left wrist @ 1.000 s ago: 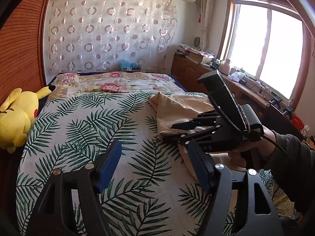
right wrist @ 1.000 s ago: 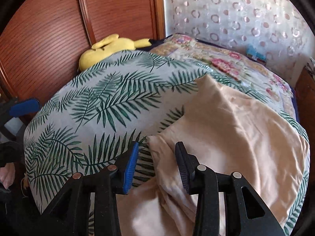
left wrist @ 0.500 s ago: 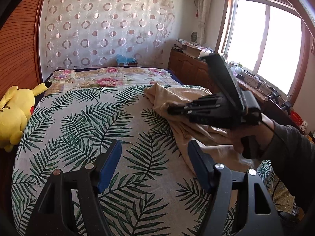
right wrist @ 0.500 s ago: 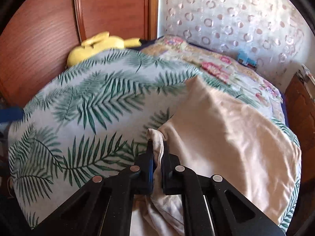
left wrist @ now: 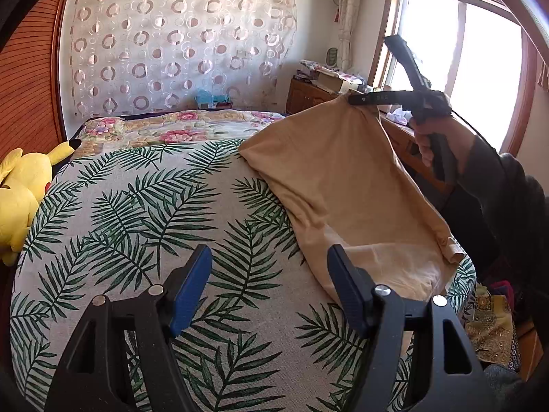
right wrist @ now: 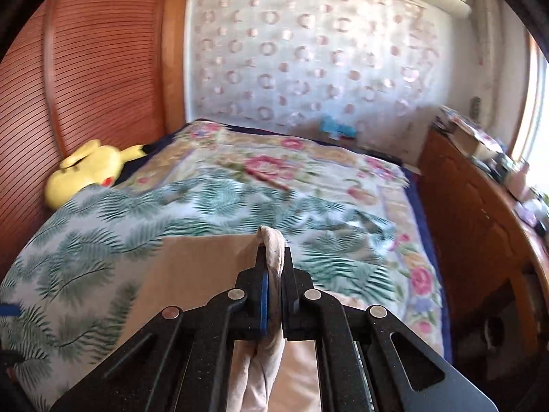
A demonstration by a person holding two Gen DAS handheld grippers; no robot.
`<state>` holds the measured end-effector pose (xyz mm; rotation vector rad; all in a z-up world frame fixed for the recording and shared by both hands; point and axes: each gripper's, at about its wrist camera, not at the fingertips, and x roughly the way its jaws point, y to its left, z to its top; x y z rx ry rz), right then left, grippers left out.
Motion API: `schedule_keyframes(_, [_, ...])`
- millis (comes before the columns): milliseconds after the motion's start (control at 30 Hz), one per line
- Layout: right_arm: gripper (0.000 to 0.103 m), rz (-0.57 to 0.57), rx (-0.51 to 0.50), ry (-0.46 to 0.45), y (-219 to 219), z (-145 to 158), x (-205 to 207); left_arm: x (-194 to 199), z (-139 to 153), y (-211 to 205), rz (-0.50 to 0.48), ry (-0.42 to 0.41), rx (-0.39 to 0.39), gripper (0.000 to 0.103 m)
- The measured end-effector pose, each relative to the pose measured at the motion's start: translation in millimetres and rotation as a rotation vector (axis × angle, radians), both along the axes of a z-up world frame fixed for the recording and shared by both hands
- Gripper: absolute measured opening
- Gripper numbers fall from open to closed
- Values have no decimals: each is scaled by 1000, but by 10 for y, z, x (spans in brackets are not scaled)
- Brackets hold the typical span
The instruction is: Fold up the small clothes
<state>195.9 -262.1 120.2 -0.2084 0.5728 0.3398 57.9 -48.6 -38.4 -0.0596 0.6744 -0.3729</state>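
A tan garment (left wrist: 346,185) hangs from my right gripper (left wrist: 353,99), which is shut on its upper corner and holds it high above the bed's right side. The garment's lower part drapes on the palm-leaf bedspread (left wrist: 137,206). In the right wrist view the right gripper (right wrist: 273,267) pinches a bunched fold of the pale cloth (right wrist: 272,243) between its jaws. My left gripper (left wrist: 269,274) is open and empty, low over the bedspread, just left of the garment's lower edge.
A yellow plush toy (left wrist: 20,189) lies at the bed's left edge by the wooden wall. A floral quilt (left wrist: 171,130) covers the far end. A cluttered wooden dresser (right wrist: 480,206) runs along the right under the window.
My right gripper closed on the garment's edge and lifted it well up off the bed, so the cloth now hangs stretched. The left gripper stayed open in place.
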Motion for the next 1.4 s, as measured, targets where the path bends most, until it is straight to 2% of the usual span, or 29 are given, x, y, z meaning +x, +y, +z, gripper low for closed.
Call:
schedule_keyframes(100, [5,-115,-56,75,-48,-208,234,-1,-22,-9,-1,5,0,70])
schedule_keyframes(233, [5,-179,-71,122,-77,-428,333,-11,-49,-32,-6,13,7,70])
schedule_keyframes(300, [14,-181,-83,135,-76,-473,313,-5,-63,-45,-9,17,9,70])
schedule_keyframes(333, [25,-182,-90,132,-107,-413,306,-2,-71,-53,-10,20,9,70])
schedule_keyframes(467, [27,-144,-48,125,-228,-309,208,23,-98,-92,-19,27,1,70])
schedule_keyframes(633, [27,-32,-53,125,-514,-247,-386,-9,-120,-232,-62,27,11,70])
schedule_keyframes(800, [28,31,-41,133,-730,-391,-1089,-26,-169,-430,-107,40,27,70])
schedule_keyframes(1000, [27,16,-11,178,-1009,-611,-1734,-41,-229,-596,-143,61,43,70])
schedule_keyframes(1133, [28,-8,-1,176,-1127,-563,-1983,-43,-276,-669,-156,80,56,70])
schedule_keyframes(1200, [40,-25,13,175,-1138,-527,-2088,-48,-308,-704,-163,96,68,70])
schedule_keyframes(1233, [51,-33,16,173,-1138,-523,-2136,-51,-323,-719,-165,101,75,70])
schedule_keyframes(1400, [53,-19,-12,187,-1009,-541,-2254,-77,-357,-763,-179,114,82,70])
